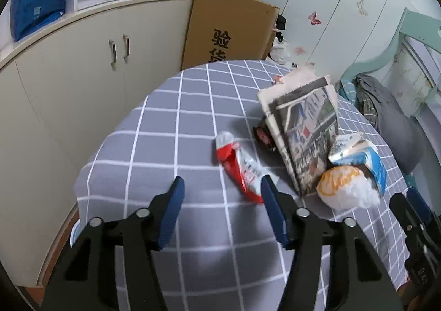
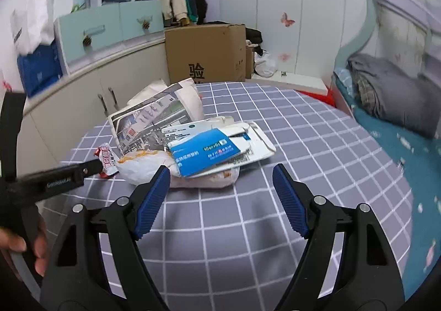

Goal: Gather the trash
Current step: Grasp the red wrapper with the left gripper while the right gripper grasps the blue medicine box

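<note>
Matt grey checked cloth covers the surface (image 1: 165,123) before me; on it a glossy red plastic wrapper (image 1: 239,170), matt folded newspaper (image 1: 306,129), a crumpled cardboard medicine box (image 2: 205,152). My hand-held gripper (image 2: 220,173) wears ribbed blue pads.

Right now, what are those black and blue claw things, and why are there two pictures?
Each claw is a tool a person holds, one per hand, with a camera looking along its fingers. One picture comes from the left tool, the other from the right tool. Both are open and hold nothing. On the checked tablecloth lies trash: a red and white wrapper, a folded newspaper, a crushed blue and white box and a white bag under it. The left tool is nearest the wrapper.
</note>
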